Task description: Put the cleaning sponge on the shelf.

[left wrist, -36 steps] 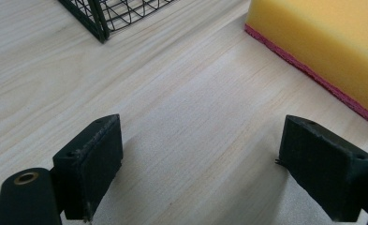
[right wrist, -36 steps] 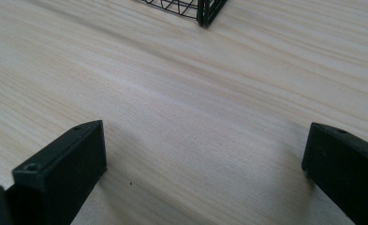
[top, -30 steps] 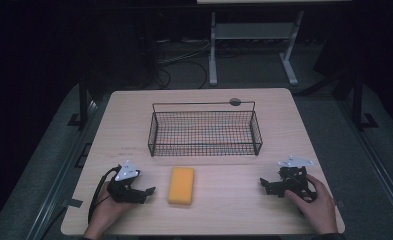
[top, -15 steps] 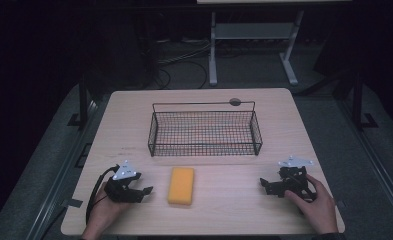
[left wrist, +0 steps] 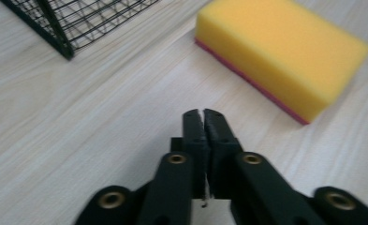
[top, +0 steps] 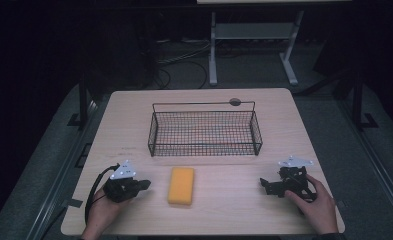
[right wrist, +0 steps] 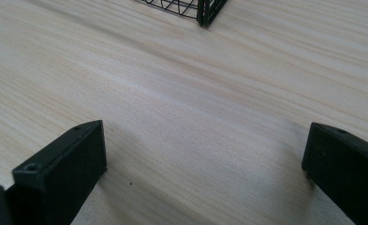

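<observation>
Grippers: two, left gripper (top: 145, 184) jaws closing, empty | sponge (top: 181, 185): one | basket (top: 204, 148): one

1. You have a black wire basket (top: 204, 127) upright at mid-table, nothing visible inside.
2. A small dark disc (top: 235, 102) lies just behind its back rim.
3. The wood-grain table (top: 134, 115) stands on grey floor (top: 49, 165).
4. A white stand (top: 249, 35) and loose cables (top: 184, 57) sit beyond.

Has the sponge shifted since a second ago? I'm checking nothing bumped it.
No. The sponge lies at the same spot below the wire basket's front wall, apart from both grippers.
</observation>
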Available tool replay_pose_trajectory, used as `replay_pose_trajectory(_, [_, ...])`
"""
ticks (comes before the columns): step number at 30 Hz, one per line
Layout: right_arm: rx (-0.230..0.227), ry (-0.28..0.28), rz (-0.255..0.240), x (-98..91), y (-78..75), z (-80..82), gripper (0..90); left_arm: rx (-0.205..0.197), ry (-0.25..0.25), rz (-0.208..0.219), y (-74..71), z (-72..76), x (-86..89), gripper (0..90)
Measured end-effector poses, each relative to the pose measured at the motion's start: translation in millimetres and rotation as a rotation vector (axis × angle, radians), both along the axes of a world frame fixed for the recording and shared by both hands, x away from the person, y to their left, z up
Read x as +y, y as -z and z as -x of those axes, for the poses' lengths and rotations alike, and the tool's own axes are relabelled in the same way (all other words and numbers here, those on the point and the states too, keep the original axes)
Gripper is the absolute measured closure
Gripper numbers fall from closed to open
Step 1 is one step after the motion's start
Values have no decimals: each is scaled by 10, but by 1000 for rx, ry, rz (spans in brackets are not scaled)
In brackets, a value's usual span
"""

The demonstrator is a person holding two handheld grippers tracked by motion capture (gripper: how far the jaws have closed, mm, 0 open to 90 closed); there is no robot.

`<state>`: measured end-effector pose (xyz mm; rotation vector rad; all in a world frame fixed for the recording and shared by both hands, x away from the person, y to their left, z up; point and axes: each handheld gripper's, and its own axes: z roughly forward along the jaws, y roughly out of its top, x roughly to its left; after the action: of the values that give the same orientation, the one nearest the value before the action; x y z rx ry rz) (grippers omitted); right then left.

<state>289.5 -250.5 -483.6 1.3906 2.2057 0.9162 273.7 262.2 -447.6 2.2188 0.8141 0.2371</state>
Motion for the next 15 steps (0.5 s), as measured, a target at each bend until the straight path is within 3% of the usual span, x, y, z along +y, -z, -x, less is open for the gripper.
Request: replay_pose_trajectory(15, [0, 1, -1, 1, 0, 0, 0, 32, 52, 1, -22, 30, -169, 895])
